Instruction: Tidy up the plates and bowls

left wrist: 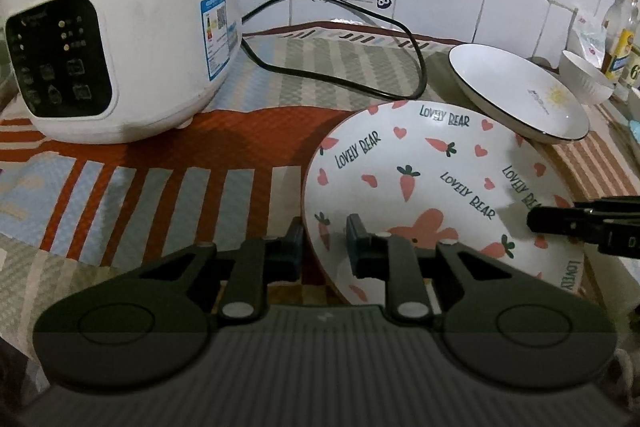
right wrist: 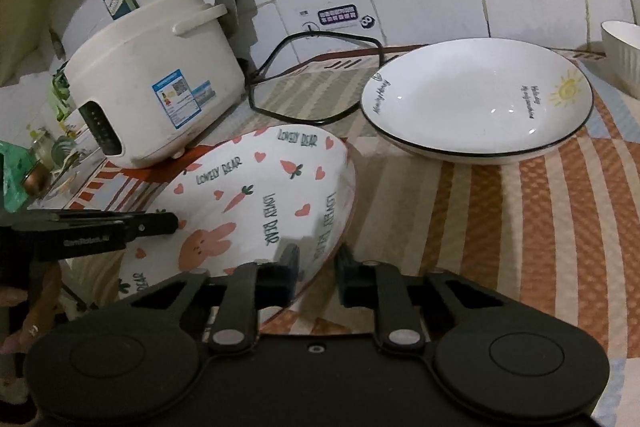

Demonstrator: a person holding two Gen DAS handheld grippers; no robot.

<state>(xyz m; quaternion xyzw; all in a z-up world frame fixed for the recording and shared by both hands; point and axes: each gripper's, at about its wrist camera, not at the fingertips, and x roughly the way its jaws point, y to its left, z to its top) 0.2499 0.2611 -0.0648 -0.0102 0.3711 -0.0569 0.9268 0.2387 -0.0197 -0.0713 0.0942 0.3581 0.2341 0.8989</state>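
Note:
A white plate (left wrist: 420, 179) printed with carrots, hearts and "Lovely Bear" sits low over the striped cloth, held from two sides. My left gripper (left wrist: 325, 247) is shut on its left rim, one pad inside and one outside. My right gripper (right wrist: 317, 267) is shut on the opposite rim of the same plate (right wrist: 260, 195). Each gripper shows side-on in the other's view, the right gripper (left wrist: 534, 221) and the left gripper (right wrist: 174, 223). I cannot tell whether the plate touches the cloth. A white black-rimmed plate (right wrist: 472, 99) with a sun drawing lies behind it, and a white ribbed bowl (right wrist: 620, 55) stands further right.
A white rice cooker (left wrist: 120, 27) stands at the back left, its black cord (left wrist: 416, 67) looping across the cloth toward the tiled wall. Bottles (left wrist: 620, 27) stand at the far right behind the bowl. Jars and small clutter (right wrist: 40, 163) crowd the far left.

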